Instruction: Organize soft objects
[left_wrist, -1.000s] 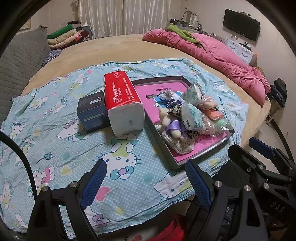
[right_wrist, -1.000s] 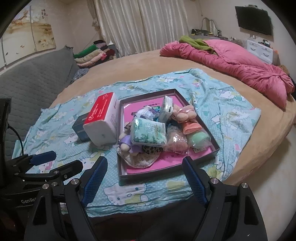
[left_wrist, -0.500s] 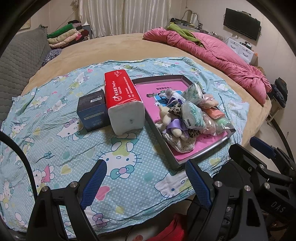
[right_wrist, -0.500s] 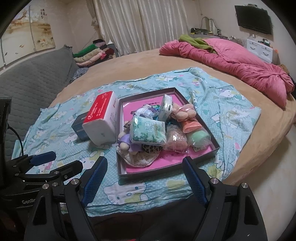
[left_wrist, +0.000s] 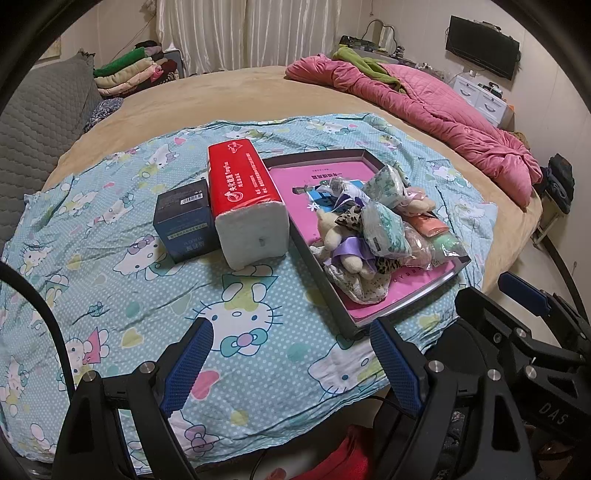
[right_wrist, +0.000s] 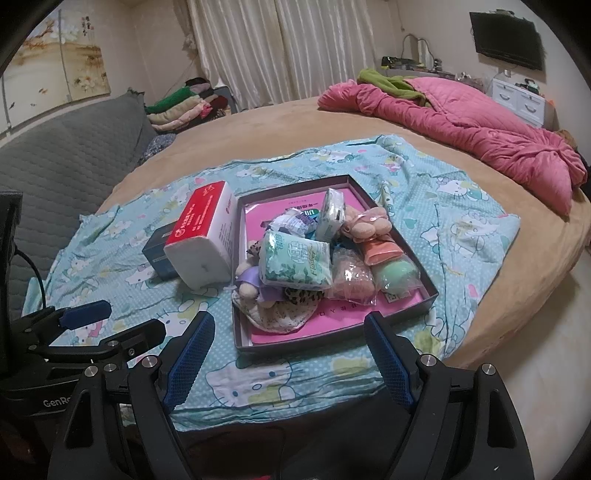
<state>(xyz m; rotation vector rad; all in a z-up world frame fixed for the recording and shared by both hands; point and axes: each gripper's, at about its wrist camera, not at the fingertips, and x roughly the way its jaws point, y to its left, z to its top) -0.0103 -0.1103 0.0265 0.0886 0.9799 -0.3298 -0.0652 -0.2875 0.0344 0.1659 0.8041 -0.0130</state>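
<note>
because the soft things are heaped loosely in the shallow dark-rimmed cardboard tray with a pink printed liner (right_wrist: 400, 236), a careless pinch into the pile could drag two at once, or tip the crinkly clear plastic bags over the low rim onto the pale blue cartoon-cat cotton sheet (left_wrist: 122, 299). that tray sits toward the near right corner of the sheet, close to the bed's edge, so a shove might slide it off.

the left gripper (left_wrist: 290, 363) and the right gripper (right_wrist: 288, 358) both hang short of the sheet's near edge, blue ribbed pads spread wide with nothing between them.

slick film is the main risk: the green-and-white leaf-printed tissue packet (right_wrist: 295, 264) would likely squirm out of hard pads, and the small cream plush bear with a lilac satin ribbon (left_wrist: 341, 245) may snag on the leopard-print fabric under it.

left of the tray, touching its side, stands the tall red-and-white paper tissue brick (left_wrist: 245, 199), squashy and top-heavy looking; a nudge could topple it onto the rigid dark navy cardboard box (left_wrist: 184, 223) just beside it.
</note>
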